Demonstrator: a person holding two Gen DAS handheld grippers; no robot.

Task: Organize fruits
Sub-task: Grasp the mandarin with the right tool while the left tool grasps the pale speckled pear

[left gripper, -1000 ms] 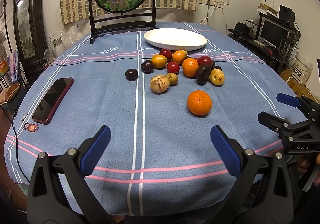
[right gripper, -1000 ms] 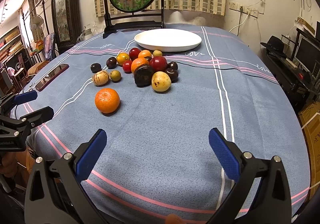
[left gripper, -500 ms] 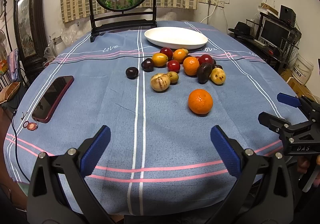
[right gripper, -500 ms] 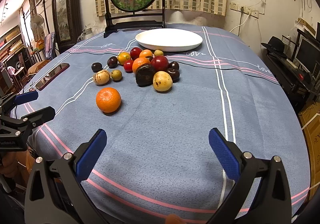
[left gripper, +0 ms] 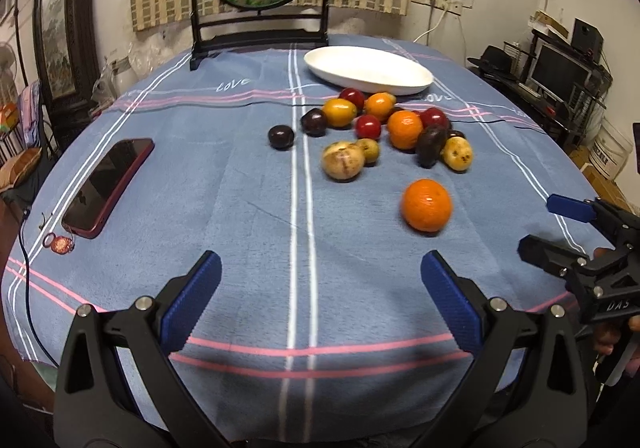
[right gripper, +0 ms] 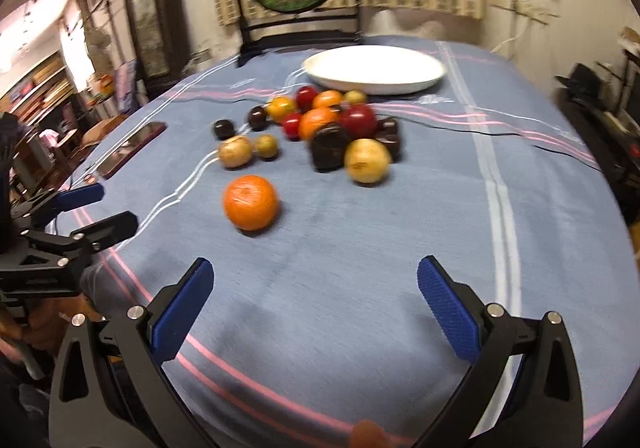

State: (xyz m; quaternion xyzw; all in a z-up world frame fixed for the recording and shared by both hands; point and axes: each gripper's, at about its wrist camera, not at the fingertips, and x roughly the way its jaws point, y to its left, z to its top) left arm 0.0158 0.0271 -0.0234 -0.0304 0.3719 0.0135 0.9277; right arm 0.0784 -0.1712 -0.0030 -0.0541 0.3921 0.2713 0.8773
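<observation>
on the counter (left gripper: pixel 240 207), under a blue striped cloth, we note a loose orange (left gripper: pixel 426 204) nearest us, apart from the fruit cluster (left gripper: pixel 400 127) lying just before the empty white plate (left gripper: pixel 368 69). left tongs (left gripper: pixel 320 280) gape wide over bare cloth, holding nothing. right tongs (right gripper: pixel 316 284) likewise spread, empty. red phone (left gripper: pixel 108 185) lies well left of the fruit.

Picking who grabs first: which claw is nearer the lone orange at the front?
Roughly even; perhaps right. The lone orange lies ahead and left of the right claw, and ahead and right of the left claw. Both are open and clear of it.
</observation>
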